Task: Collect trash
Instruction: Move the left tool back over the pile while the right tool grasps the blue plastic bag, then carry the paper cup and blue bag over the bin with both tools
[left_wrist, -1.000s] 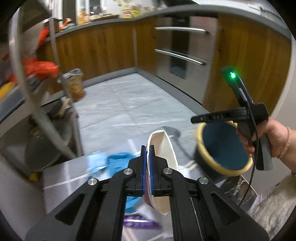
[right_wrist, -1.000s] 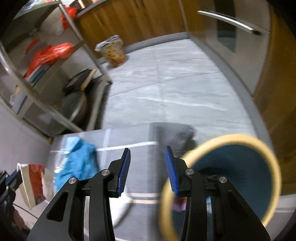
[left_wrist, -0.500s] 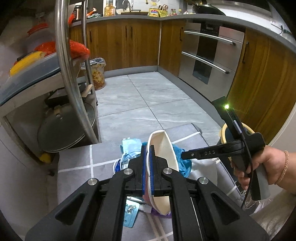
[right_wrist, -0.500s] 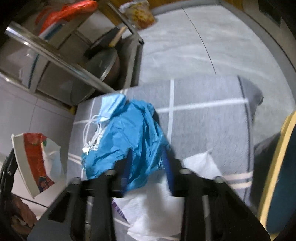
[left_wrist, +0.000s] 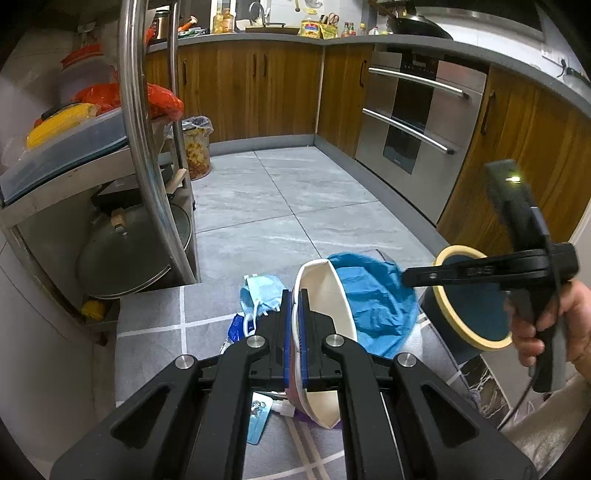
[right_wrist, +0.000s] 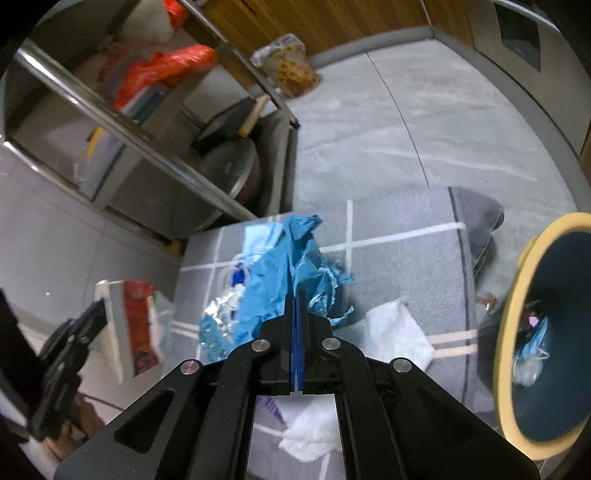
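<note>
We hold a flattened white paper bowl (left_wrist: 325, 291) clamped between the left gripper (left_wrist: 294, 306) pads at the lower centre of the left view. Our right gripper (right_wrist: 297, 306) has its jaws pressed together on a crumpled blue plastic sheet (right_wrist: 291, 266) at the middle of the right view, above the grey mat (right_wrist: 399, 258). A white tissue (right_wrist: 395, 332) lies on the mat just right of it. The yellow-rimmed bin (right_wrist: 546, 325) stands at the right edge.
</note>
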